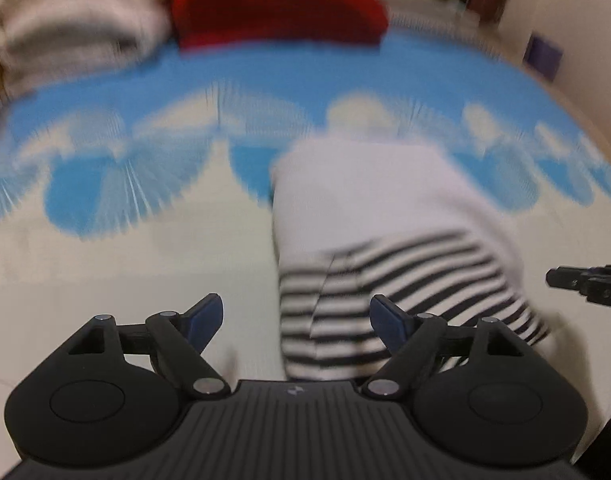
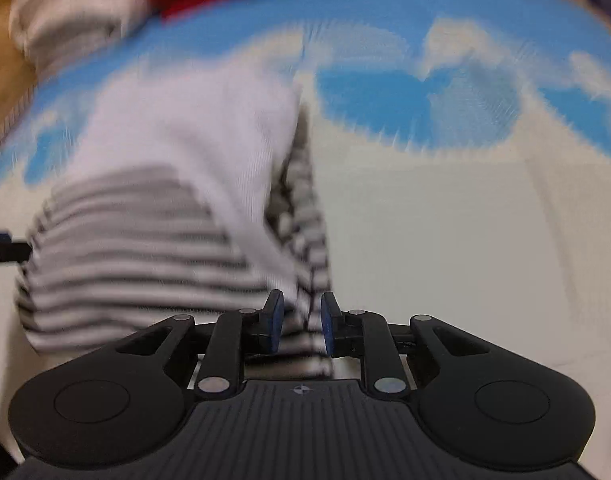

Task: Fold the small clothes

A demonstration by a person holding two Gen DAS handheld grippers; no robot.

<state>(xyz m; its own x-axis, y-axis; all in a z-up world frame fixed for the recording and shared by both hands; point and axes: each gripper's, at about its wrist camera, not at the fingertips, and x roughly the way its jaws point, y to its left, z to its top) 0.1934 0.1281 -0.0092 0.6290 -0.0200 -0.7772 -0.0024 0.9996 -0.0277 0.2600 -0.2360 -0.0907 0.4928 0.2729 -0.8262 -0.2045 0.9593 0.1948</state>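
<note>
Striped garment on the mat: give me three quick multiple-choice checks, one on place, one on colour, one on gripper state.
1. Where does the red item lie from the striped garment?
A beyond it
B under it
C inside it

2. What colour are the garment's stripes?
A red
B dark on white
C green

3. How do the left gripper jaws stand?
A wide apart
B clamped on fabric
C hidden

Answers:
1 A, it sits at the mat's far end.
2 B, dark bands cross the near hem.
3 A, a wide gap shows between the pads.
</note>
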